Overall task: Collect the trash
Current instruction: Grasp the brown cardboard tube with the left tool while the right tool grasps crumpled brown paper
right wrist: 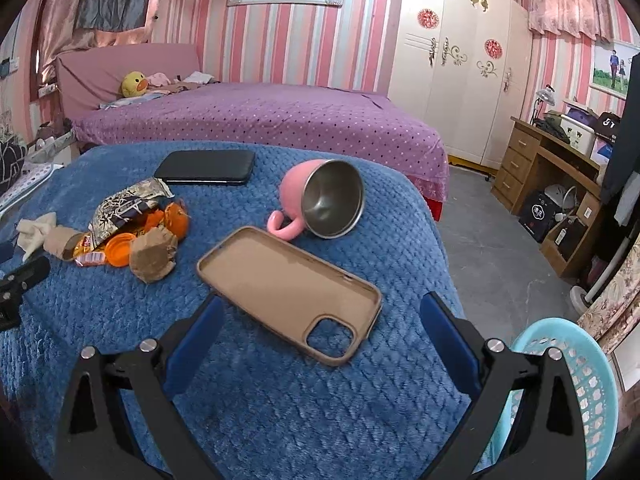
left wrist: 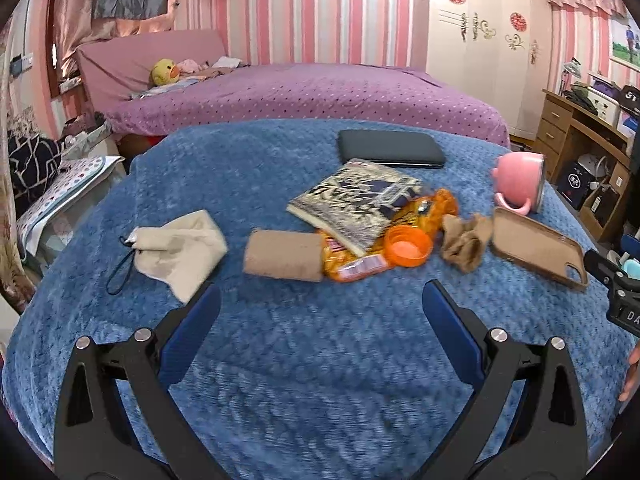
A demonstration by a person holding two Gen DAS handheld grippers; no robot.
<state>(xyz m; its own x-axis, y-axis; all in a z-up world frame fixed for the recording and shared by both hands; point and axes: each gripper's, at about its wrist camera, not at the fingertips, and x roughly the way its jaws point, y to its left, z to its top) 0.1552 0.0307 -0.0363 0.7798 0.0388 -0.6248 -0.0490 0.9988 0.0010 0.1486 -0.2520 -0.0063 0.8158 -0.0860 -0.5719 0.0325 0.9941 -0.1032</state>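
left wrist view: left gripper [left wrist: 320, 304] was spread wide with nothing between the jaws, hovering over bare blue blanket [left wrist: 280, 380]. trash sat just ahead of the tips: cardboard tube [left wrist: 284, 255] ahead and slightly left of centre, orange wrapper [left wrist: 352, 268] and orange lid [left wrist: 408, 246] ahead between the jaws, crumpled brown paper [left wrist: 466, 240] ahead of the right jaw. beige cloth [left wrist: 180, 248] lay just beyond the left jaw tip; book [left wrist: 352, 200] rested on the wrapper further out, with a phone [left wrist: 390, 148] behind it.

right wrist view: right gripper [right wrist: 320, 312] was also wide open and empty. phone case [right wrist: 288, 288] lay between and just ahead of its jaws, pink cup [right wrist: 320, 200] tipped on its side beyond that, trash pile well off to the left of the left jaw. teal basket [right wrist: 592, 380] sat below and outside the right jaw, off the blanket edge; the visible part of it showed no trash.

progress estimate: at or near the start. no piece looked collected, all four trash items remained on the blanket. likely left: grab each, carry to the basket. case, cup, phone, book probably stay.
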